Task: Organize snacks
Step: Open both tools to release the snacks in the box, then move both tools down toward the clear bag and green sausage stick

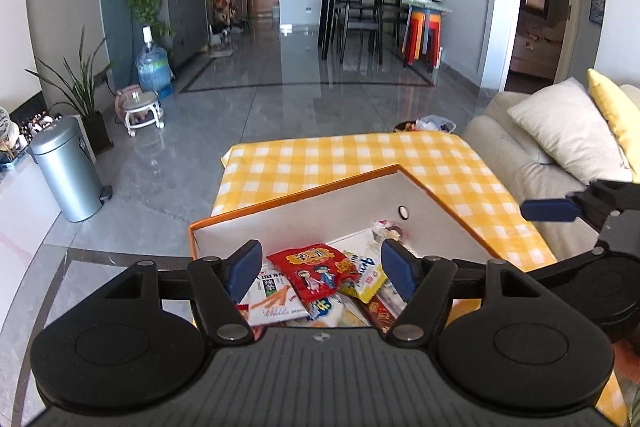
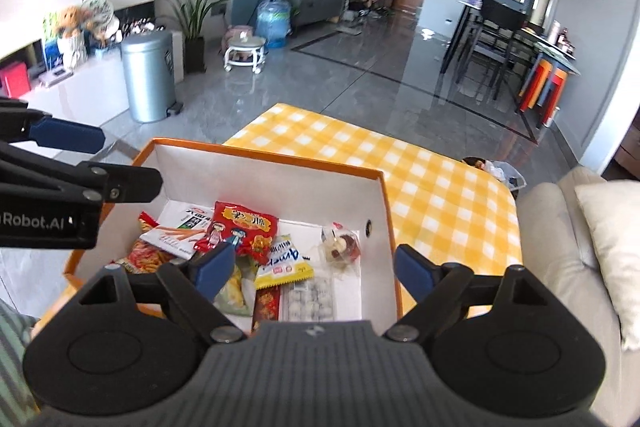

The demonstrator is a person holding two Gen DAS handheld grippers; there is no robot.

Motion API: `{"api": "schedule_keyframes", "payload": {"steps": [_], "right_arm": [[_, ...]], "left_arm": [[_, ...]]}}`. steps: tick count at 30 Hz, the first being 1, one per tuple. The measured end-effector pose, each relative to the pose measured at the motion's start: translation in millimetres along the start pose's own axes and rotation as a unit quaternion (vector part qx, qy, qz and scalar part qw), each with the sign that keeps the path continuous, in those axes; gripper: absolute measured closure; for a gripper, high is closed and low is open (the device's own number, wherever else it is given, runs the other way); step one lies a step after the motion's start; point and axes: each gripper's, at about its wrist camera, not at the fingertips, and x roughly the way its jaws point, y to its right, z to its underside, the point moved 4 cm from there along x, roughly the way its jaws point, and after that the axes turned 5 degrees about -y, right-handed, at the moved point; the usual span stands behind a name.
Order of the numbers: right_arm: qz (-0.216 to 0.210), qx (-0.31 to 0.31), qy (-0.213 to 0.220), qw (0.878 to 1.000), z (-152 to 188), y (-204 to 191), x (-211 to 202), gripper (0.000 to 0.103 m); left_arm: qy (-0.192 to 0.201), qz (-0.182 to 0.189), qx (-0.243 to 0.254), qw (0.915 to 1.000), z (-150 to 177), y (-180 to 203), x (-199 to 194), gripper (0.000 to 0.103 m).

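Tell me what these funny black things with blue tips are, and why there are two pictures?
They are two tongs, and a person holds one in each hand. Each carries a camera looking forward along its two blue-tipped fingers, so you get two pictures of one moment.

One picture comes from the left tongs, the other from the right tongs. Each picture also catches the other tongs at its edge.

Both tongs are open and hold nothing. They hover above an orange box with white inside, which sits on a yellow checked tablecloth. In the box lie snacks: a red snack packet with cartoon children, a yellow and white packet, a white packet picturing sticks, and a clear bag of small treats.
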Motion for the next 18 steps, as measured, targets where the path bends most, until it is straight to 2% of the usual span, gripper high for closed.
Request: {"api": "schedule_keyframes", "payload": {"steps": [6, 14, 18], "right_arm": [[0.021, 0.053, 0.007, 0.998, 39, 6, -32, 0.018], [0.039, 0.116, -0.006, 0.992, 92, 6, -59, 0.018], [0.038, 0.145, -0.026, 0.988, 118, 10, -63, 0.018]], "left_arm": [[0.002, -0.003, 0.006, 1.0000, 29, 13, -18, 0.022], [-0.051, 0.007, 0.013, 0.9986, 78, 29, -16, 0.022], [-0.083, 0.021, 0.006, 0.9963, 104, 37, -15, 0.022]]}}
